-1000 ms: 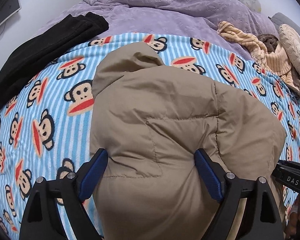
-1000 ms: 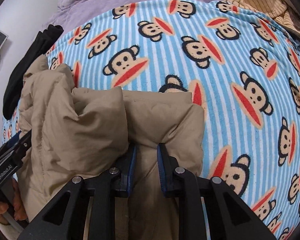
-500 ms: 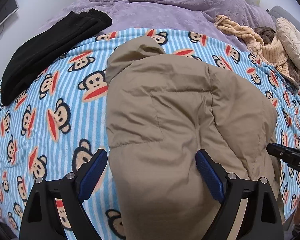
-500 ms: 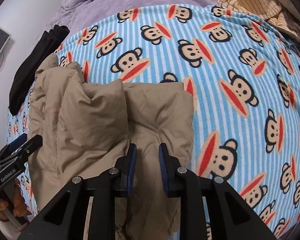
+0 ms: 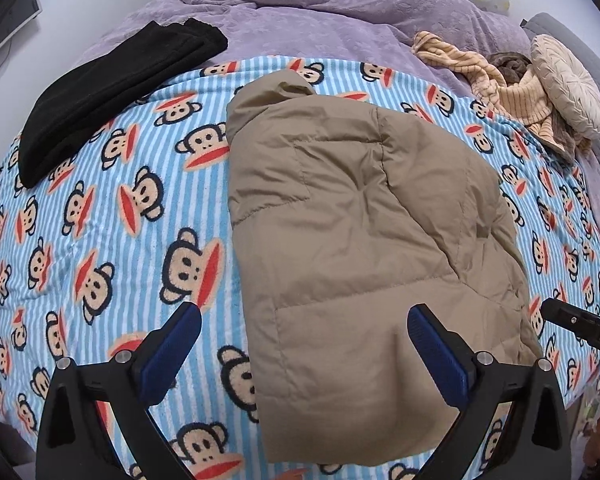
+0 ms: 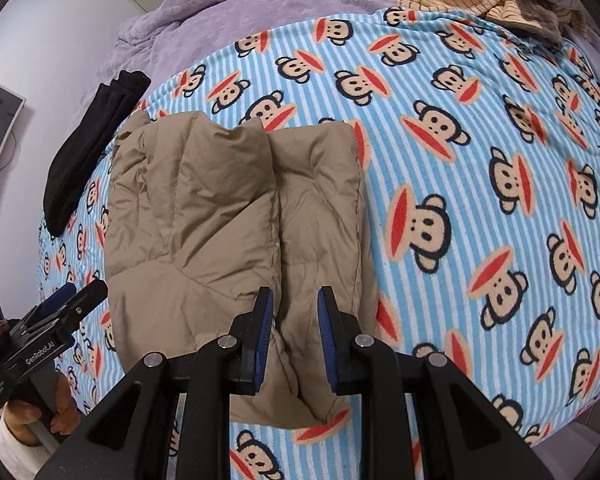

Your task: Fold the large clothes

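Finishing the fold: the jacket (image 5: pixel 360 240) lies bundled on the monkey blanket (image 5: pixel 100 240). Left gripper (image 5: pixel 304 344) hovers wide open; right gripper (image 6: pixel 294 336), jaws parted, holds nothing. Press the puffy layers flat before leaving them.

One tan puffer jacket (image 5: pixel 352 240) lies folded on one bed, which carries two covers: one blue-striped monkey-print blanket (image 5: pixel 112 216) and one purple quilt (image 5: pixel 300 20). There is one folded black garment (image 5: pixel 112 88), one heap of tan striped clothing (image 5: pixel 500 80), one round pleated cushion (image 5: pixel 568 84), and two grippers: one left gripper (image 5: pixel 304 344), one right gripper (image 6: pixel 296 320).
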Demonstrator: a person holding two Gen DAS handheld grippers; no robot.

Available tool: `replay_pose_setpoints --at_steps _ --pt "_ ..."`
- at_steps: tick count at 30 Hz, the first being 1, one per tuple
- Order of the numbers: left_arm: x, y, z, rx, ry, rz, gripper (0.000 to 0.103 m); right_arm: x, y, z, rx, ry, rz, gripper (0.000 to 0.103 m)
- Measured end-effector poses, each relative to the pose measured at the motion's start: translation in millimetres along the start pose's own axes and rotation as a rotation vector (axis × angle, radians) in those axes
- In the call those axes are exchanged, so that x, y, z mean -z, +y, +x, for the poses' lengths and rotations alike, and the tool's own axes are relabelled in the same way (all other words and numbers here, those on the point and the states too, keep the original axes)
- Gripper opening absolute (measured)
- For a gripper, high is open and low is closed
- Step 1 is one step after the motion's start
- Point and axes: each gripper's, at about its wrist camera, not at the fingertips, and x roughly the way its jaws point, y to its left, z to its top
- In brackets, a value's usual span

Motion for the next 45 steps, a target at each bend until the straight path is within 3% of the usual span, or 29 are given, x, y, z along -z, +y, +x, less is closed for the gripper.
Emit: replay_pose_setpoints --at_steps 7,8,9,11,22,45 --pt "15 -5 -29 -0.021 -0.029 0.024 0.103 19 10 -21 0.023 -0.021 -0.003 0.027" --pt "17 -5 -34 -0.023 -0.039 0.020 0.103 20 13 -26 0.032 -0.033 -0.013 0.036" --pt "18 -4 -39 -0.026 -0.048 0.014 0.103 21 17 -31 0.042 -0.050 -0.023 0.056" --pt "20 -4 -48 -0.032 -0.062 0.001 0.103 23 24 -41 0.052 -0.087 -0.045 0.073" --pt "32 -4 -85 -0.094 -0.127 -0.055 0.103 24 44 -76 0.060 -0.185 -0.137 0.078" --pt "49 -7 -115 -0.120 -0.167 -0.072 0.103 38 46 -96 0.053 -0.224 -0.150 0.079"
